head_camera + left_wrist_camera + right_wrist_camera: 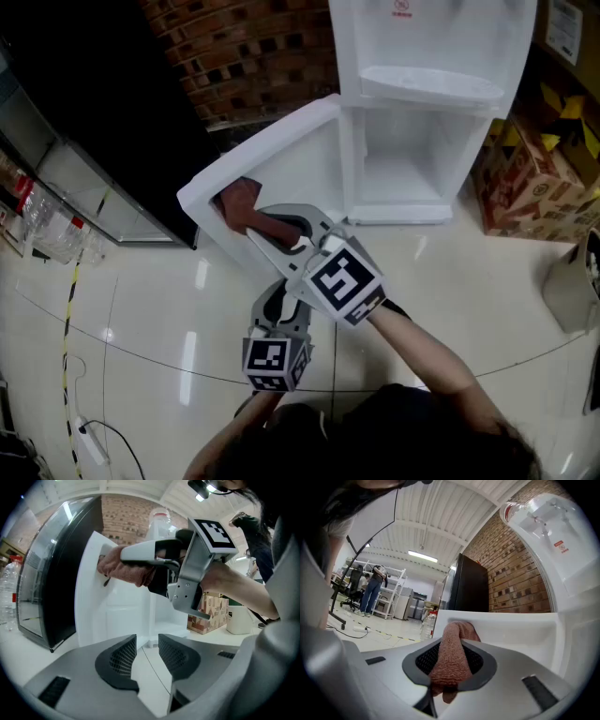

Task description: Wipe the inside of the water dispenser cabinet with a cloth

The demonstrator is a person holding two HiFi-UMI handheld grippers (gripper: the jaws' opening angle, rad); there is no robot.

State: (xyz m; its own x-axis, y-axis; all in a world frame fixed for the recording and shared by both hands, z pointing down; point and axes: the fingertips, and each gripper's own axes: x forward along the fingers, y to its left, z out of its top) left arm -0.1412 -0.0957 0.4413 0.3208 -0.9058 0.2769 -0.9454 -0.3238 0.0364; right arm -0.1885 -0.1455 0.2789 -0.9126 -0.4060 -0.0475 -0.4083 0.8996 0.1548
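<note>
- Two jaws of my right gripper point(449, 667) pinch the cloth point(451, 651) against the cabinet door point(281, 155); wiping seems under way.
- My left gripper point(146, 654): jaws slightly apart, empty.
- Next, I judge: sweep with steady pressure.

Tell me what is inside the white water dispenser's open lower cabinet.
Only bare white walls and floor show inside the white cabinet. Its ceiling is hidden by the frame above. The reddish-brown cloth, in the right gripper, is against the open white door.

The cabinet door point(281, 155) is swung open left of the water dispenser point(427, 56), with the cloth point(246, 202) laid against it. Cardboard boxes point(520, 178) are stacked at the right.
</note>
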